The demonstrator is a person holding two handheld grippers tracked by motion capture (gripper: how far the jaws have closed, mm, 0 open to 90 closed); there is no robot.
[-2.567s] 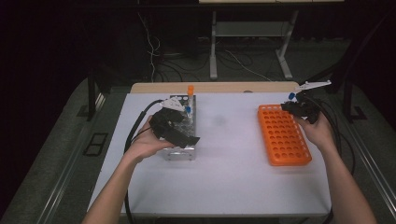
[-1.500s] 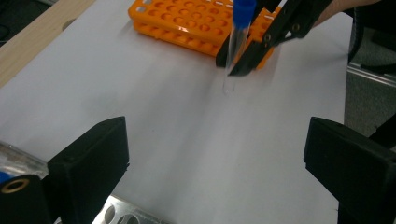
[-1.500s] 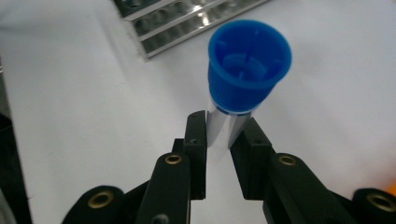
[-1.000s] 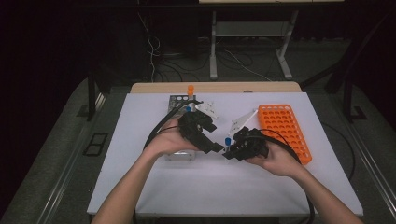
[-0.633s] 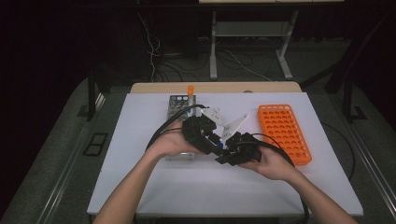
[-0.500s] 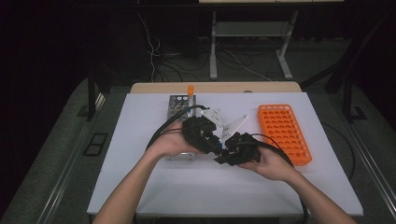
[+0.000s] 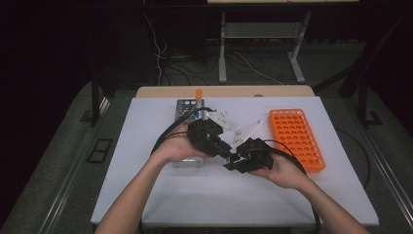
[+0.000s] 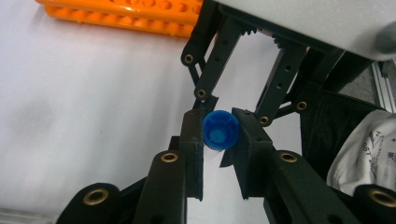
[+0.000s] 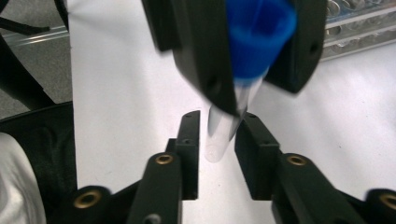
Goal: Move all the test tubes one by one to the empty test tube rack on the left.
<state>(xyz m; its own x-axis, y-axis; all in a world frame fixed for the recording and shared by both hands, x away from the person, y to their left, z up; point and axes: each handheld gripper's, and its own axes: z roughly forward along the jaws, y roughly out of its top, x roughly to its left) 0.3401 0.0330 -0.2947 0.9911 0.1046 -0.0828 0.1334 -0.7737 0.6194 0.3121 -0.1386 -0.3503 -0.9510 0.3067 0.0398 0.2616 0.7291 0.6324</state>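
A clear tube with a blue cap (image 8: 220,130) hangs over the white table between my two grippers, which meet at the table's middle. My left gripper (image 7: 227,151) is shut on the cap, its jaws (image 8: 219,137) having just closed. The tube's clear body (image 9: 218,140) points down between the jaws of my right gripper (image 9: 218,133). Those jaws have just been opening, and a thin gap shows on each side of the tube. In the high view my right gripper (image 7: 234,159) sits just right of the left one.
An orange tube rack (image 7: 296,139) lies on the right of the white table (image 7: 146,195). A metal rack (image 7: 187,108) stands behind the left hand, with an orange-capped tube (image 7: 198,93) at its far end. Cables trail from both grippers.
Both hands have come in from their racks to the middle of the table. Over the last second the two grippers have drawn slightly closer together.
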